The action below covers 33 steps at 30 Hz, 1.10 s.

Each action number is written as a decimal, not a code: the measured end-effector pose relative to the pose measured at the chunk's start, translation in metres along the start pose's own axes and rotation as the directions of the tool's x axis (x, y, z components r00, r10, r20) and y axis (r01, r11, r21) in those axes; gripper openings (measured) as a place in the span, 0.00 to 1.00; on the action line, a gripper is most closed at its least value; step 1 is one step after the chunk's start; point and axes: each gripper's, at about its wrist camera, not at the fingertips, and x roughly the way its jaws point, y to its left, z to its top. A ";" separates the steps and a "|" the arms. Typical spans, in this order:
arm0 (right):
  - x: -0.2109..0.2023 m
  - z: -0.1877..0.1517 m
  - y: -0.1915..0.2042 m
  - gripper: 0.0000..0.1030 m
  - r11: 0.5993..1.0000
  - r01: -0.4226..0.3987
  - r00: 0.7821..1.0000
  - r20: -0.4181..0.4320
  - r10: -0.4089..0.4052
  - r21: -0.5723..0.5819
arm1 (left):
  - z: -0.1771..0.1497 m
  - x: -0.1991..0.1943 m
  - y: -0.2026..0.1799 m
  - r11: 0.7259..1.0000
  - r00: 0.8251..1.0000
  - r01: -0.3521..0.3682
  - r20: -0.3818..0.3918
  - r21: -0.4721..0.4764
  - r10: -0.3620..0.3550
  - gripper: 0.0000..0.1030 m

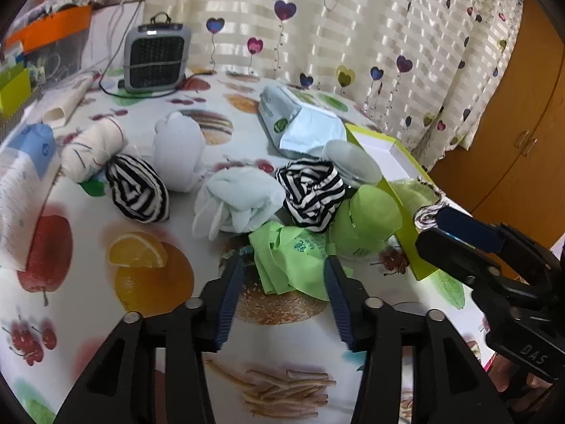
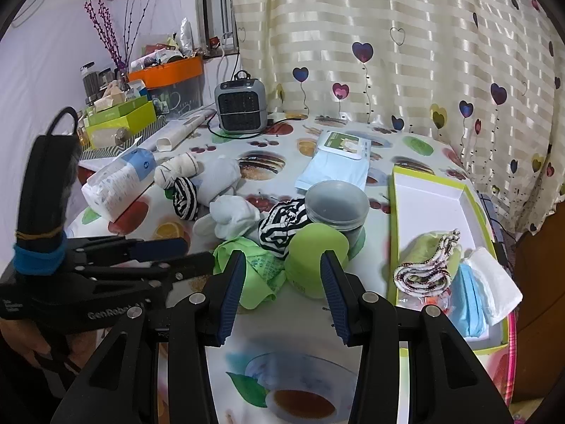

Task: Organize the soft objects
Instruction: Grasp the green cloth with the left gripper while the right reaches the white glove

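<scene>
Left gripper (image 1: 284,268) stood wide, jaws flanking crumpled green cloth (image 1: 293,265) on worktop (image 1: 88,247), not gripping. Right gripper (image 2: 282,265) partly spread, empty, near green cup (image 2: 316,258). Folded cloths (image 2: 429,265) lay in tray (image 2: 430,194).

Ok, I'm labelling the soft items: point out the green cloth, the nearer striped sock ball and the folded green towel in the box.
green cloth (image 1: 289,265), left wrist view, on its crumpled middle.
striped sock ball (image 1: 312,194), left wrist view, on its front folds.
folded green towel (image 2: 429,247), right wrist view, on its green top.
</scene>
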 end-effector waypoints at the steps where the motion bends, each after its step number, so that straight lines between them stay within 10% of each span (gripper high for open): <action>1: 0.001 0.000 0.000 0.44 1.000 -0.001 1.000 -0.001 0.001 -0.001 | 0.001 0.004 0.001 1.000 1.000 0.000 -0.010 -0.005 0.000 0.47; 13: 0.012 0.003 -0.006 0.44 1.000 -0.004 1.000 -0.011 0.004 0.001 | 0.003 0.044 -0.003 0.999 0.998 -0.034 -0.054 -0.005 0.034 0.47; 20: 0.015 0.005 -0.007 0.44 1.000 -0.004 1.000 -0.012 0.004 0.006 | 0.001 0.048 -0.004 0.996 0.995 -0.087 -0.048 0.033 0.088 0.07; 33: 0.031 0.015 0.012 0.44 0.999 -0.045 0.999 -0.025 0.044 -0.029 | -0.005 0.012 0.020 0.998 0.998 -0.070 0.008 0.003 0.070 0.04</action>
